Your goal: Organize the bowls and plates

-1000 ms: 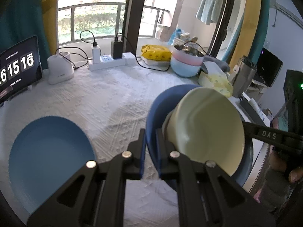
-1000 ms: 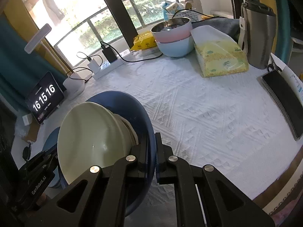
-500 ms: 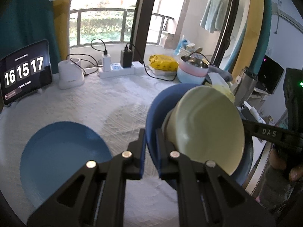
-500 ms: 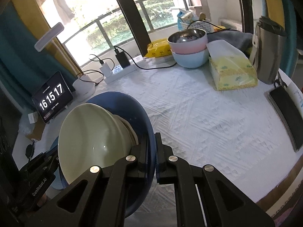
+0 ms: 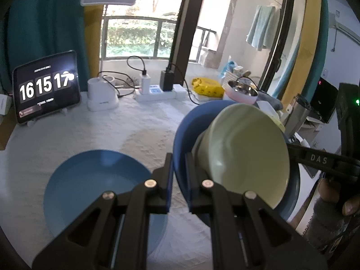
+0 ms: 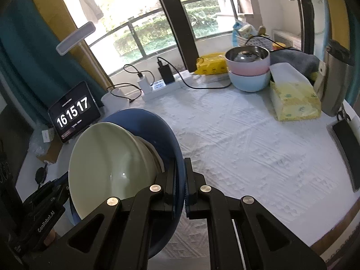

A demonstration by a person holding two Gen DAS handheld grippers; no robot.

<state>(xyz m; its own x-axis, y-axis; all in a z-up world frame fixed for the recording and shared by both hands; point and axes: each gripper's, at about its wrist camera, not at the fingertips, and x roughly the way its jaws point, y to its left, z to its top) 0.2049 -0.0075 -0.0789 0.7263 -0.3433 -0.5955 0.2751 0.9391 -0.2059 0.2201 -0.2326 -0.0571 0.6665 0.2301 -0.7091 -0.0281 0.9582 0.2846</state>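
1. Here, a second blue plate (image 5: 94,186) lies flat on the white tablecloth (image 5: 112,130), left of the left gripper (image 5: 178,175).
2. Left gripper's jaws clamp the raised dark blue plate's (image 5: 186,135) rim.
3. A pale green bowl (image 5: 245,159) sits on it.
4. Right gripper (image 6: 180,180) pinches the opposite rim.

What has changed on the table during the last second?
The dark blue plate carrying the green bowl rose and moved over the table, both grippers staying shut on its rim. The light blue plate and stacked bowls stayed put.

Both wrist views look steeply down from opposite rims, sharing the clock tablet (image 5: 46,87).
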